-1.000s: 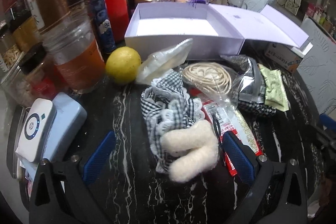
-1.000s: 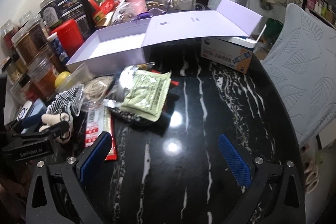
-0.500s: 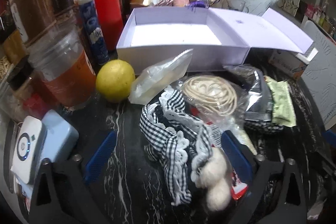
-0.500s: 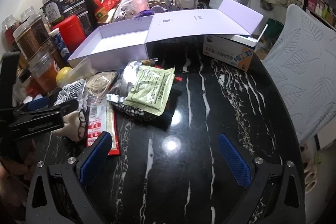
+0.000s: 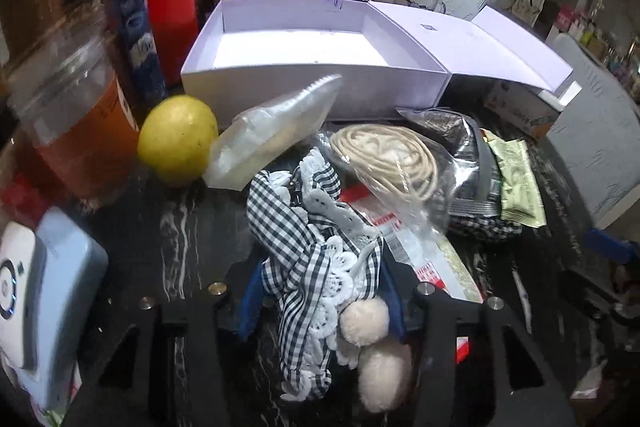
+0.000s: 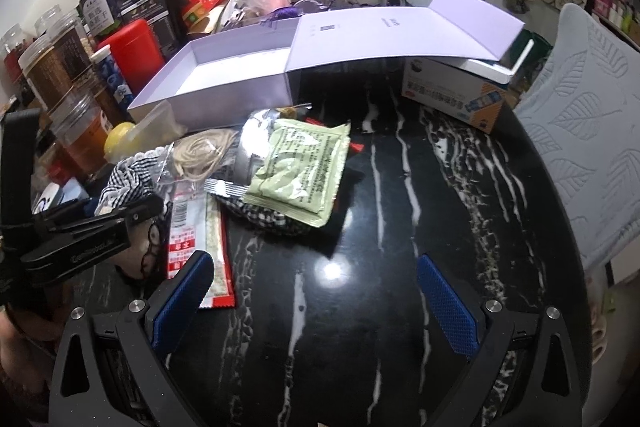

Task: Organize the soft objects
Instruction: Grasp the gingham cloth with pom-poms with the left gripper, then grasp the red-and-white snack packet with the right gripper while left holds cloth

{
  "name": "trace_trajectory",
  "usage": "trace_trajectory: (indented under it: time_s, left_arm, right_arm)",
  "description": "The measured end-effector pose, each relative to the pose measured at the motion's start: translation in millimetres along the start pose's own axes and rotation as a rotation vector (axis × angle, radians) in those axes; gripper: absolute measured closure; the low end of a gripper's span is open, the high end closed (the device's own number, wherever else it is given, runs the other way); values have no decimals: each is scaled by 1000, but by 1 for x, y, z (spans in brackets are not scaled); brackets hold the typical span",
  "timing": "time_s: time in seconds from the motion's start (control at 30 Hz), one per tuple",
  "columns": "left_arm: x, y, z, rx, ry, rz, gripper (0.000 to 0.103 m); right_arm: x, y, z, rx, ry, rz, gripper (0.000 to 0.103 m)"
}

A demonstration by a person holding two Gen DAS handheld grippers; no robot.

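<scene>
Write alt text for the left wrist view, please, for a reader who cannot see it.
The left gripper is shut on a black-and-white checked cloth with lace and cream pompoms. Behind lie a yellow lemon, bagged cord, and an open lilac box.

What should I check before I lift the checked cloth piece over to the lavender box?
1. Grip: the left tongs are shut on the gingham cloth piece near its lace trim: ok.
2. Loose ends: its two cream pom-poms hang below the grip, unheld: not ok, may snag.
3. Tangles: the bagged cord coil lies against the cloth's upper edge; whether it is caught, cannot tell.
4. Destination: the lavender box has its lid folded open and a bare floor: ok.
5. Path: a clear plastic pouch leans against the box's front wall: not ok, lift above it.
6. Right tongs are open, over bare table, away from the pile: ok.
</scene>
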State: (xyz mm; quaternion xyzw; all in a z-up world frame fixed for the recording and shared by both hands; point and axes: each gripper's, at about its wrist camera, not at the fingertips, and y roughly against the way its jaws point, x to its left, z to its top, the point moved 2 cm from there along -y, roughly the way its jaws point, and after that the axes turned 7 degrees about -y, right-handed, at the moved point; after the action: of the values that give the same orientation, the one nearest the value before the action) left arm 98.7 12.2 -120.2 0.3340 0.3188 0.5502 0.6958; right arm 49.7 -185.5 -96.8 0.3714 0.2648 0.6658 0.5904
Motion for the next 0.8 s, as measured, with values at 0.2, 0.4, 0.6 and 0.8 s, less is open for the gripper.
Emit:
trace_trajectory:
  time_s: [0.2,0.4,0.6,0.8]
  left_arm:
    - [14,28,-17,-3,39,-33,55]
    - [35,53,-35,-16,98,-31,55]
    - [53,60,-48,-14,137,-18,55]
    - [58,63,-56,-18,147,-14,55]
  right_arm:
    - [16,-8,1,21,10,38,0]
    - [43,-17,-1,50,51,98,5]
    - [70,-34,-11,92,102,127,16]
    - [89,-52,-13,96,140,125,26]
